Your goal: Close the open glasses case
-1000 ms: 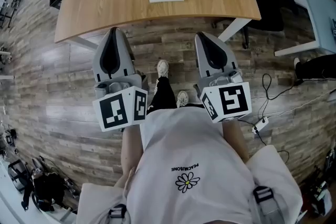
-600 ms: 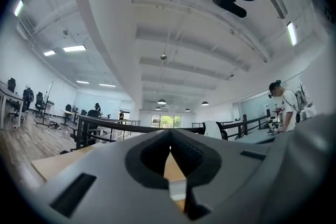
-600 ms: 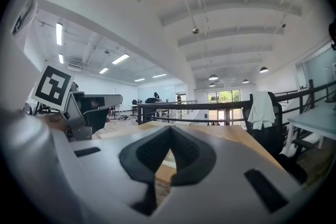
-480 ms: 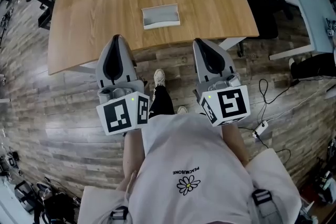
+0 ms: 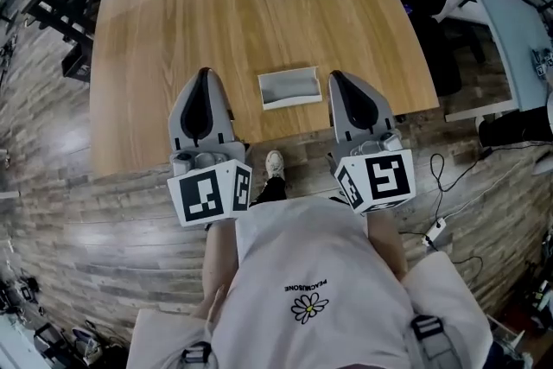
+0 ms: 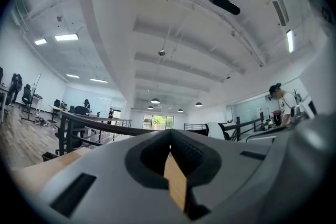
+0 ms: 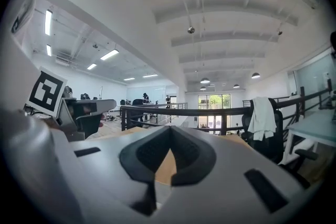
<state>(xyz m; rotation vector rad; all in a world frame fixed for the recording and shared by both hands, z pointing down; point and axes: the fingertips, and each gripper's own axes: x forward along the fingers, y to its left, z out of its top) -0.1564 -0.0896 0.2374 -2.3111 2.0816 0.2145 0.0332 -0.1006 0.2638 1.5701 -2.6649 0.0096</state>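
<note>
While the open case (image 5: 291, 88) is sitting on the bench (image 5: 173, 30), the left gripper (image 5: 204, 73) and right gripper (image 5: 336, 76) are flanking it, jaws closed, empty.

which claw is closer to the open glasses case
Right. The right claw sits just beside the right end of the glasses case; the left claw stands farther off, past its left end.

The brown wooden tabletop (image 5: 242, 4) stands on a floor (image 5: 104, 186) of wood planks, and an open grey glasses case (image 5: 290, 87) lies on it, close to the near edge, a little right of the middle.
</note>
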